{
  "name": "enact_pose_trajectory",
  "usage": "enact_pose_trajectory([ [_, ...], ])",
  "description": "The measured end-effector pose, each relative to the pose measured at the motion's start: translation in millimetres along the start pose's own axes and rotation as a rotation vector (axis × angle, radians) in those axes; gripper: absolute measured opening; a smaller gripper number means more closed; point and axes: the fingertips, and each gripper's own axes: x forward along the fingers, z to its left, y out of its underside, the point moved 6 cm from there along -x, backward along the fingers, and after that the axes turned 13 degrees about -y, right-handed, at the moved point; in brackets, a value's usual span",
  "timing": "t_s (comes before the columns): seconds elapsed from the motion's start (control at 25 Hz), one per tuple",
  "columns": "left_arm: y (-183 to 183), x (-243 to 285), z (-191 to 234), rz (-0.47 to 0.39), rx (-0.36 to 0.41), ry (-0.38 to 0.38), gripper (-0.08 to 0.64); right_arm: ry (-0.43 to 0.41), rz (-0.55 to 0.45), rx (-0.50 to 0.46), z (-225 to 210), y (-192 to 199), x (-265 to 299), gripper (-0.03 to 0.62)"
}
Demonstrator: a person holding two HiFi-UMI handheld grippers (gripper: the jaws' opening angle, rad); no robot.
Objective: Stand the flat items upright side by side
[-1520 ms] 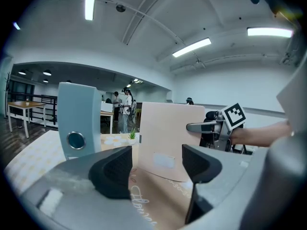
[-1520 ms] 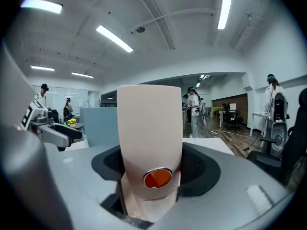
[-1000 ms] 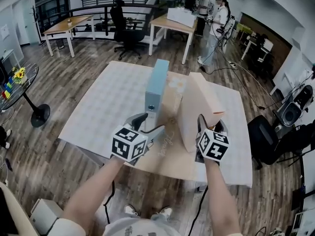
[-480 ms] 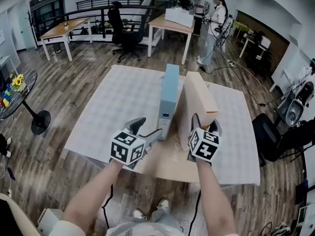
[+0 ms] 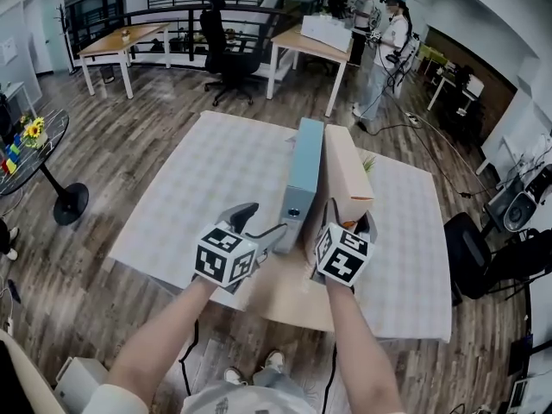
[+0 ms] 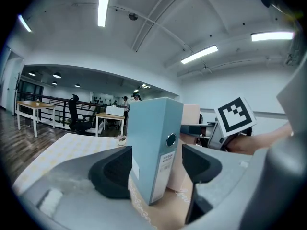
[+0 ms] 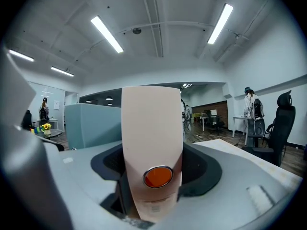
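Head view: outstretched forearms [image 5: 164,343], left claw [image 5: 266,220] tight on blue binder [image 5: 306,166], right claw [image 5: 352,215] on pink binder [image 5: 343,164].

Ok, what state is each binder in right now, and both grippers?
blue binder: standing upright, close beside the pink binder.
pink binder: standing upright, to the right of the blue one in the head view.
left gripper: jaws on either side of the blue binder's spine; can't tell whether they press it.
right gripper: pads against the pink binder's spine; jaws have just opened slightly.
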Motion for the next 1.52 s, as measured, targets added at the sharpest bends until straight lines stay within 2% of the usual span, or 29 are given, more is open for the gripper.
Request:
enact_pose_trajectory([
  [0.16,0,4,-1,0.003,-0.001,0.003,0.342,-0.008,-0.009,0.003,2,0,3,0.316],
  [0.36,0,9,-4,0.0,-0.001,0.001,0.342,-0.058,0.003,0.019,0,7,1,0.336],
  [0.64,-3,13,-9,-0.001,-0.003,-0.008,0.342,-0.208,-0.004,0.015,0,6,-10,0.336],
  [1.0,-8,15,-13,-0.003,-0.005,-0.024,0.342,-0.388,0.015,-0.066,-15,3,-43,0.336],
  [1.2,-13,17,-12,0.01,0.008,-0.032,0.342,-0.429,0.05,-0.11,-37,-1,-52,0.296],
  [1.36,-13,19,-9,0.017,0.01,-0.039,0.342,-0.452,0.084,-0.142,-45,3,-50,0.29],
  [1.52,-13,23,-8,0.022,0.014,-0.045,0.311,-0.471,0.115,-0.164,-49,9,-42,0.259],
])
